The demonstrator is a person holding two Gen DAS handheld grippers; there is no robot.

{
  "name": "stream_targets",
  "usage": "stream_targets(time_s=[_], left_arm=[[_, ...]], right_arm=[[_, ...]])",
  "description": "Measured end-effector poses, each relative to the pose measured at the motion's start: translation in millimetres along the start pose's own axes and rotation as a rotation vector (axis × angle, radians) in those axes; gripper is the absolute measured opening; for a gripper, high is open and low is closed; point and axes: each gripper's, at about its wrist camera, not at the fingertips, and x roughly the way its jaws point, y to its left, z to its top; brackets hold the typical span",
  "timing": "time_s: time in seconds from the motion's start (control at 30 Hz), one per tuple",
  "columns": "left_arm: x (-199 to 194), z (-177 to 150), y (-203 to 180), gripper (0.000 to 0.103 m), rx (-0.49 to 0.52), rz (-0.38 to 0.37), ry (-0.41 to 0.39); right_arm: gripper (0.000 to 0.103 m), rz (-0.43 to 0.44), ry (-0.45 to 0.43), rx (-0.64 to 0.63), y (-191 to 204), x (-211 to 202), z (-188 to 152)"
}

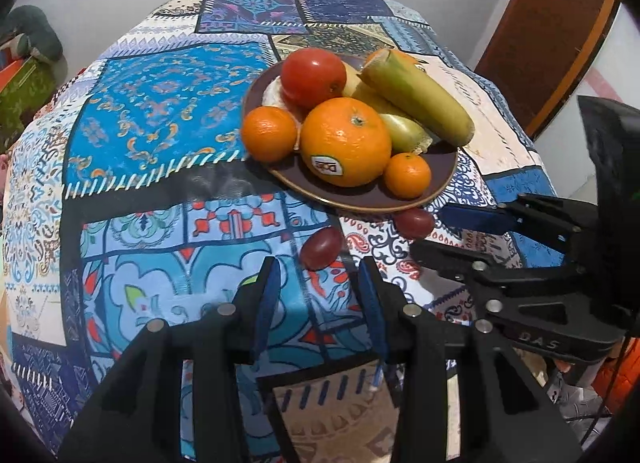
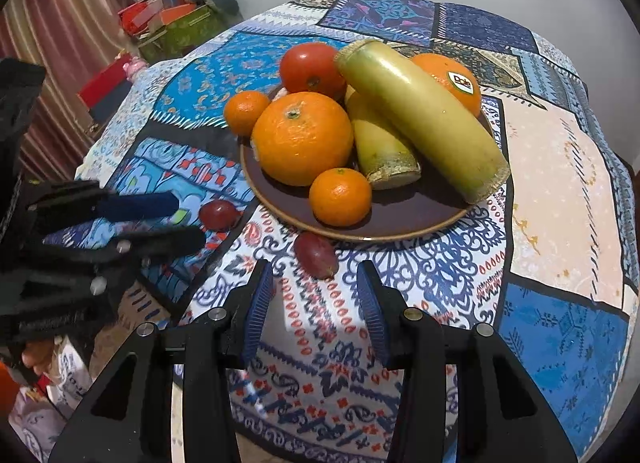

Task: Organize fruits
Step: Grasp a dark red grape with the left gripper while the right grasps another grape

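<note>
A brown plate (image 1: 360,205) (image 2: 400,229) holds a red tomato-like fruit (image 1: 313,77) (image 2: 312,67), a large orange (image 1: 346,141) (image 2: 302,139), small mandarins (image 1: 407,175) (image 2: 340,197) and cut banana pieces (image 1: 420,97) (image 2: 420,115). Two red grapes lie on the cloth in front of the plate. One grape (image 1: 322,247) (image 2: 219,215) sits just ahead of my left gripper (image 1: 318,275) (image 2: 191,220), which is open and holds nothing. The other grape (image 1: 414,222) (image 2: 316,255) sits just ahead of my right gripper (image 2: 314,283) (image 1: 430,233), also open and holding nothing.
A patchwork tablecloth (image 1: 160,103) (image 2: 560,183) covers the round table. A second stickered orange (image 2: 452,81) lies behind the bananas. Boxes and clutter (image 2: 172,19) stand beyond the table's left, beside a striped curtain (image 2: 60,23). A wooden door (image 1: 552,23) is at the far right.
</note>
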Motion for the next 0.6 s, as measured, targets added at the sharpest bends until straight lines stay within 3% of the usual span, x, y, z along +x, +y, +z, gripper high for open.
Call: stream_targets(time_s=[0.2, 0.33, 0.6], left_arm=[[9, 5, -3, 0.04, 0.006, -0.008, 0.003], [15, 7, -3, 0.033, 0.004, -0.012, 0.012], [22, 8, 1, 0.026, -0.014, -0.002, 0.018]], right_arm=[[0.037, 0.017, -0.009, 0.004, 0, 5, 2], [0.037, 0.031, -0.011, -0.005, 3, 7, 1], [0.022, 0.037, -0.022, -0.003, 0, 9, 1]])
